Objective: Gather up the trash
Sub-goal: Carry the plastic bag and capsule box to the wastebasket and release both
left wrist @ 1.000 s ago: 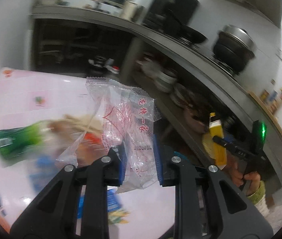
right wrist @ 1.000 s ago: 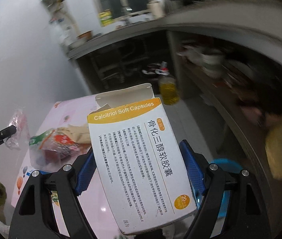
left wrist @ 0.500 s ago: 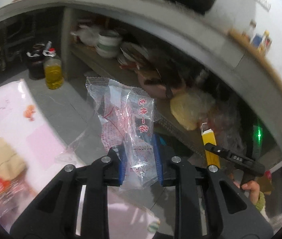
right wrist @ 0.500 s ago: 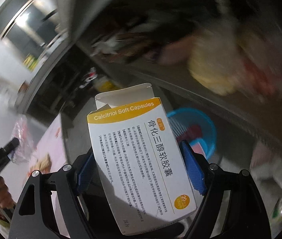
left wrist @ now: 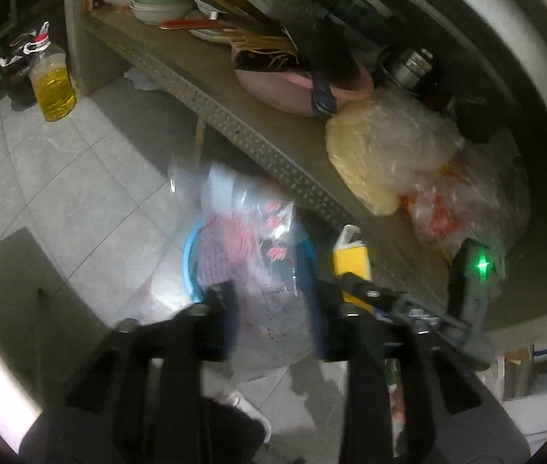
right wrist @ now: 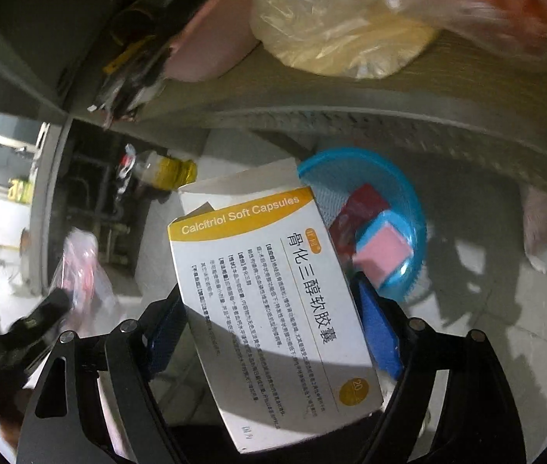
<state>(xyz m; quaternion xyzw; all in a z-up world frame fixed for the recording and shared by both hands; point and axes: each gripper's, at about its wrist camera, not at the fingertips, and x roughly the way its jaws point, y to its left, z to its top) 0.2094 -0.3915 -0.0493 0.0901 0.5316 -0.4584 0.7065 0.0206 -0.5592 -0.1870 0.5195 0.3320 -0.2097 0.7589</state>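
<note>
Both loads hang over the blue basket (right wrist: pixel 408 201): left gripper (left wrist: pixel 273 305) pinching a clear wrapper (left wrist: pixel 250 232) directly above, right gripper (right wrist: pixel 273 332) clamping the Calcitriol box (right wrist: pixel 269 301) just short.

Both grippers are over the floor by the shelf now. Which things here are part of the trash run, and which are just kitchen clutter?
Part of the job:
- clear printed wrapper, between the left gripper fingers
- Calcitriol box, in the right gripper
- blue basket on the floor, already holding some trash

Just lying about:
- oil bottle
- pink basin
- bagged food
- stacked bowls
</note>
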